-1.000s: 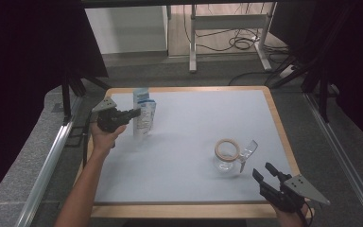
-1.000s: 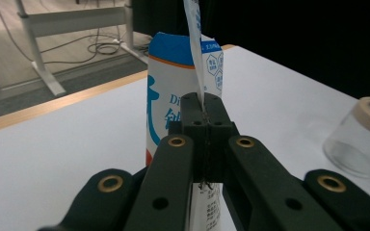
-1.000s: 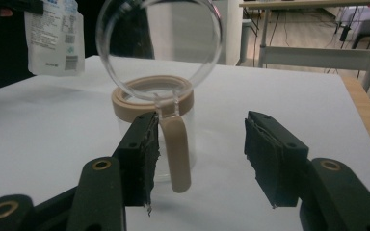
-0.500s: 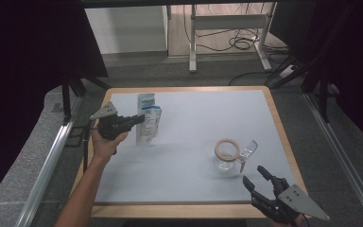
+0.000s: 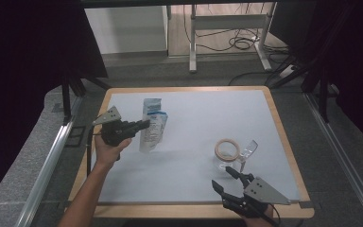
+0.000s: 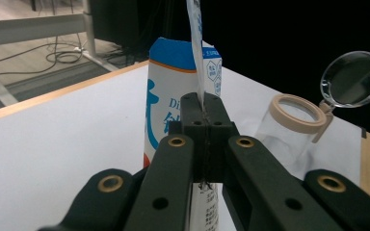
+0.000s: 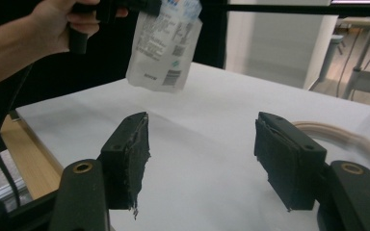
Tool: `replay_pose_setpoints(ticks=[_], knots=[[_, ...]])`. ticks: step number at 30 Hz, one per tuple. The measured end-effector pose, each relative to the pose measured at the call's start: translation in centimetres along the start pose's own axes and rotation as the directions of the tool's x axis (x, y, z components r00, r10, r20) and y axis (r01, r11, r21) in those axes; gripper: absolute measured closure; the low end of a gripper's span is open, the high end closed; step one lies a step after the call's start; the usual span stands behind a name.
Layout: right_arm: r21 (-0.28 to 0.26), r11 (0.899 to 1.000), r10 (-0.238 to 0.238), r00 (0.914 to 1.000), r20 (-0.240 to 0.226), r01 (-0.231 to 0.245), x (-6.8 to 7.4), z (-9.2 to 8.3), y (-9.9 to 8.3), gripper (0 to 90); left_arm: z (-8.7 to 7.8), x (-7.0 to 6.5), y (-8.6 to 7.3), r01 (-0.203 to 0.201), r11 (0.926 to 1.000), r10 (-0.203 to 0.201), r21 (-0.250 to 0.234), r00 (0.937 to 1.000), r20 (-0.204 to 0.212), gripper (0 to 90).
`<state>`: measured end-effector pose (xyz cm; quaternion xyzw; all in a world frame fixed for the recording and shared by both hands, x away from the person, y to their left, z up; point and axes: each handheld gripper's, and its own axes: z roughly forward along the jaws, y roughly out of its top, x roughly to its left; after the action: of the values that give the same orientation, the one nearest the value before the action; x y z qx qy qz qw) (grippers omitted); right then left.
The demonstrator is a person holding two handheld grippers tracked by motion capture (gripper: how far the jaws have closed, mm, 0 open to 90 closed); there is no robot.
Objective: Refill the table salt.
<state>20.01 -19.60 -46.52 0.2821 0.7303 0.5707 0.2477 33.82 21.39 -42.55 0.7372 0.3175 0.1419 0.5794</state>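
My left gripper [image 5: 143, 125] is shut on the top edge of a white printed pouch [image 5: 153, 133], which hangs tilted above the table; the jaws [image 6: 204, 103] pinch the thin pouch edge [image 6: 196, 43]. Behind it stands a blue-and-white carton [image 5: 151, 104] [image 6: 171, 91]. A clear jar [image 5: 227, 152] with a beige rim and a hinged glass lid [image 5: 250, 148] stands at the right front. My right gripper [image 5: 222, 177] is open near the front edge, just short of the jar. Past its wide-apart jaws [image 7: 202, 144] hang the pouch [image 7: 166, 41] and a hand [image 7: 53, 26].
The white table top [image 5: 203, 118] has a wooden border [image 5: 283, 137]. Dark curtains flank it, with a metal rail [image 5: 47, 161] on the left. Beyond the far edge lie cables [image 5: 238, 42] and a metal table frame on the floor.
The left gripper has carried the pouch away from the carton, toward the front and a little right. The right gripper has moved left along the front edge, closer to the jar.
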Motion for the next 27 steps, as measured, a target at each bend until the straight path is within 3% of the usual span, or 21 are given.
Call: replay_pose_setpoints(ticks=[4, 12, 20, 27], knots=[[0.030, 0.999, -0.016, 0.9997, -0.018, 0.017, 0.7, 2.0, -0.4, 35.7, 0.4, -0.9, 0.1, -0.005, 1.0000, 0.005, -0.004, 0.9998, 0.017, 90.0], [0.094, 0.996, -0.001, 0.9988, -0.049, 0.006, 1.8, 6.3, -1.5, 32.0, 1.3, -2.6, 0.0, -0.006, 1.0000, 0.007, -0.007, 0.9986, 0.053, 90.0], [0.137, 0.990, 0.036, 0.9986, -0.038, -0.030, 1.9, 10.0, -2.6, 29.7, 1.4, -3.8, -0.3, -0.007, 1.0000, 0.006, 0.003, 0.9974, 0.072, 90.0], [0.193, 0.981, 0.019, 0.9992, -0.036, -0.012, 1.9, 13.3, -3.0, 28.1, 1.8, -5.0, -0.2, 0.000, 1.0000, 0.001, -0.004, 0.9950, 0.100, 90.0]])
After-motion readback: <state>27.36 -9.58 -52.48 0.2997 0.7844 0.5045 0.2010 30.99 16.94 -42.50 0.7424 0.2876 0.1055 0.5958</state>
